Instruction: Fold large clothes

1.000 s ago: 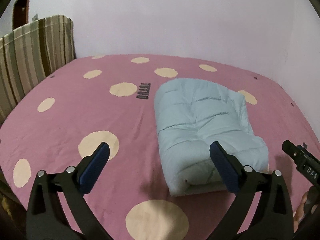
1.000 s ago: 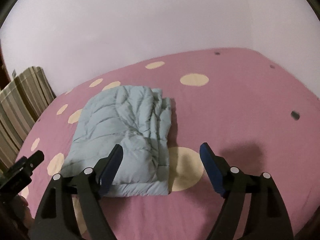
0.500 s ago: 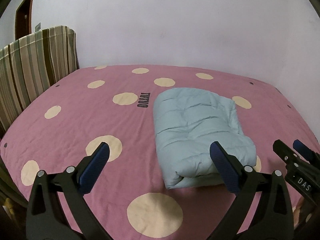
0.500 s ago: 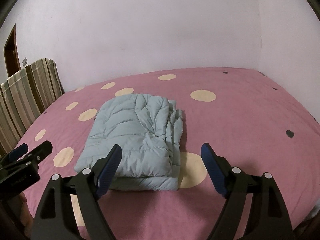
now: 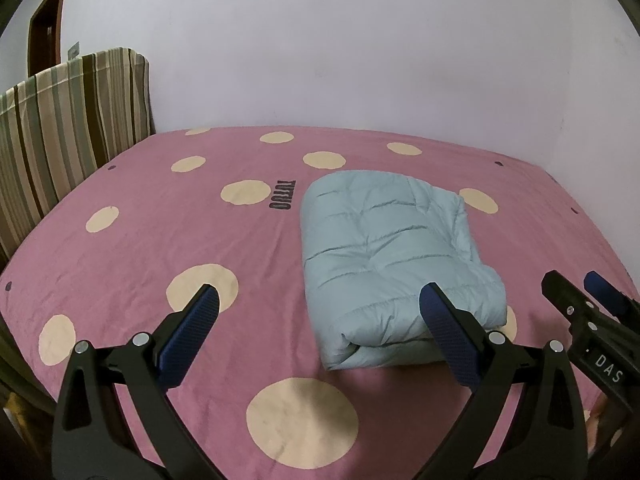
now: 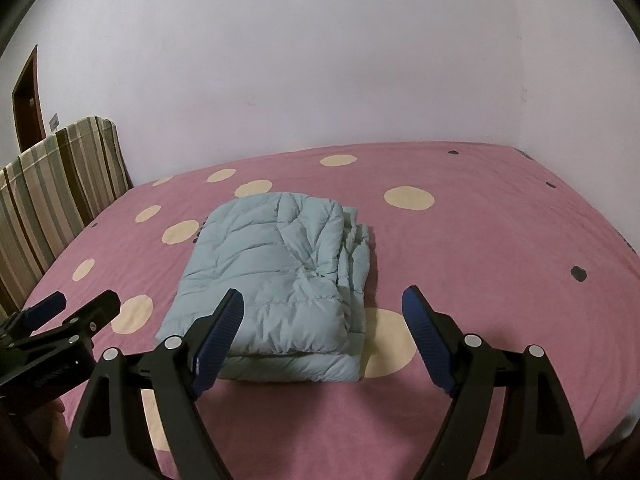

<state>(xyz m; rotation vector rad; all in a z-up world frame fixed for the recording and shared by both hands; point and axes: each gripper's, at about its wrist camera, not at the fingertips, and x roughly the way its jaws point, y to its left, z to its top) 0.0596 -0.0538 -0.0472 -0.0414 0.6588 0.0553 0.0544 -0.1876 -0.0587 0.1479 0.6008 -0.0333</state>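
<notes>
A pale blue puffer jacket (image 5: 384, 248) (image 6: 280, 280) lies folded into a thick rectangle on the pink bed sheet with cream dots (image 5: 160, 240) (image 6: 480, 248). My left gripper (image 5: 320, 300) hovers open above the bed's near edge, its blue pads wide apart, the jacket's near end showing beyond its right pad. My right gripper (image 6: 324, 300) is open too, held back from the jacket's near right corner, nothing between its pads. Each gripper shows at the edge of the other's view: the right gripper (image 5: 588, 292) and the left gripper (image 6: 76, 304).
A striped headboard (image 5: 60, 128) (image 6: 52, 188) stands along the bed's left side. White walls (image 5: 320, 60) close the far side and right. A brown door (image 5: 44, 32) shows at far left. The word TUTUO (image 5: 283, 195) is printed on the sheet.
Both grippers have drawn back and risen from the jacket, so more wall and the whole bed show. The right gripper's view has rolled level. The jacket lies unmoved.
</notes>
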